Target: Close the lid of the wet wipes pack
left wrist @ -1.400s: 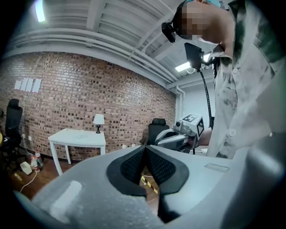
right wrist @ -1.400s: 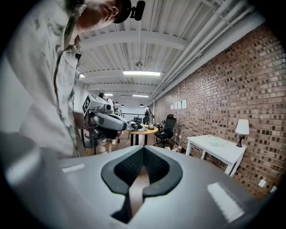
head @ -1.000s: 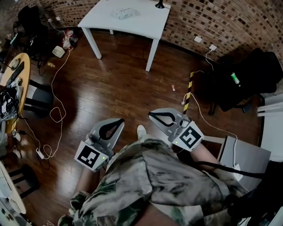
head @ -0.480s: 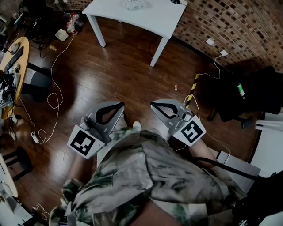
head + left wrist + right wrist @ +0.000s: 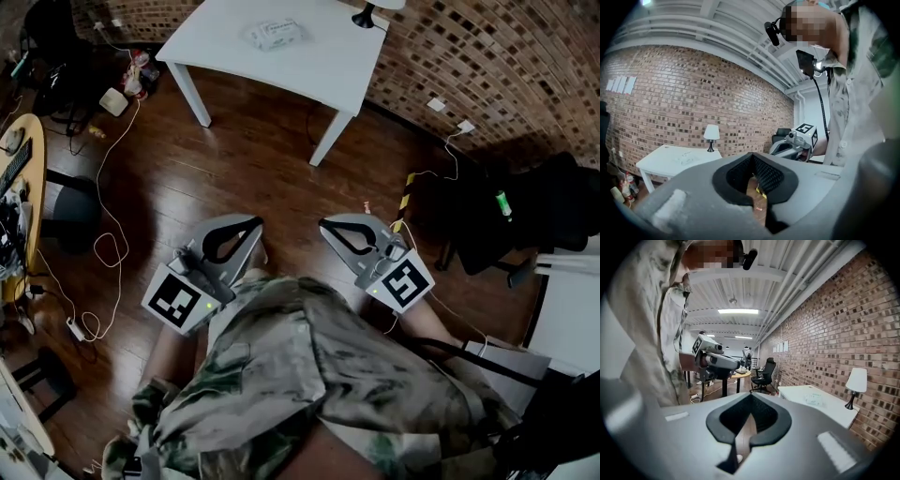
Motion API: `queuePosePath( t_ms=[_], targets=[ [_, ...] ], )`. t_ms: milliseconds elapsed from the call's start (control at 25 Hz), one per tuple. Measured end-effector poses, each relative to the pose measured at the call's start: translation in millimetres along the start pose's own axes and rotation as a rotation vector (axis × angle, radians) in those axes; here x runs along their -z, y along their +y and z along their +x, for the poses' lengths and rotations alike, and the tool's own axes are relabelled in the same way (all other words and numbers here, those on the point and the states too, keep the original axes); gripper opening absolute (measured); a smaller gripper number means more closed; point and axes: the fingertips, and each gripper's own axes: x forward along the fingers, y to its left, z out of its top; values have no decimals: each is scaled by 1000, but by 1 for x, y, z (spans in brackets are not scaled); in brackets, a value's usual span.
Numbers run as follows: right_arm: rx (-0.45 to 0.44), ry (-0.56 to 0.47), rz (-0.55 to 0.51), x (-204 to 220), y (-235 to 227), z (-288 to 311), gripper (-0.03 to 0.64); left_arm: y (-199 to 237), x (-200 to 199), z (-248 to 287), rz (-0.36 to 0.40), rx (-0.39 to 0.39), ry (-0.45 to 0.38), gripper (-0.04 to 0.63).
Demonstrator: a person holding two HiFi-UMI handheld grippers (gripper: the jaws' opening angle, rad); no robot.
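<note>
The pale, flat, soft-sided wet wipes pack (image 5: 274, 35) lies on the white rectangular table (image 5: 323, 61), well apart from the person. Its lid is too small to make out. It looks light and squashy and would likely slide, so I'd steady its body and press the stiffer lid flap down. The grey left gripper (image 5: 255, 225) and grey right gripper (image 5: 325, 225) are both pinched together, empty, over the dark wooden floor (image 5: 253, 169).

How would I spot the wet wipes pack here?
Find the white table beside the brick wall. The wet wipes pack lies flat near its middle, pale and rectangular, while its neighbour, a lamp, stands upright at the table's corner.
</note>
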Motion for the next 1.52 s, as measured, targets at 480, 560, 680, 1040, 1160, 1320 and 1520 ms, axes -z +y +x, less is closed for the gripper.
queuePosePath(
  t_ms=[480,560,680,1040,1160,1320,1520],
  targets=[
    [11,42,-22,-37,-103,128,2,155,-24,16,64,64,14,0],
    [8,36,-10,-43,-116,147,2,175,-20,15,41,59,28,0],
    [8,29,-16,-49,-134,165,2,196,-18,21,21,56,34,0],
    [-34,38,-43,-41,-196,210,2,242,-26,49,16,28,27,0],
    [-46,48,-53,-34,-231,229,2,270,-31,61,16,-5,29,0],
    [-69,62,-73,-26,-285,252,2,307,-43,82,7,-58,33,0],
    [-90,84,-80,-4,-349,281,2,341,-52,113,-10,-109,49,0]
  ],
)
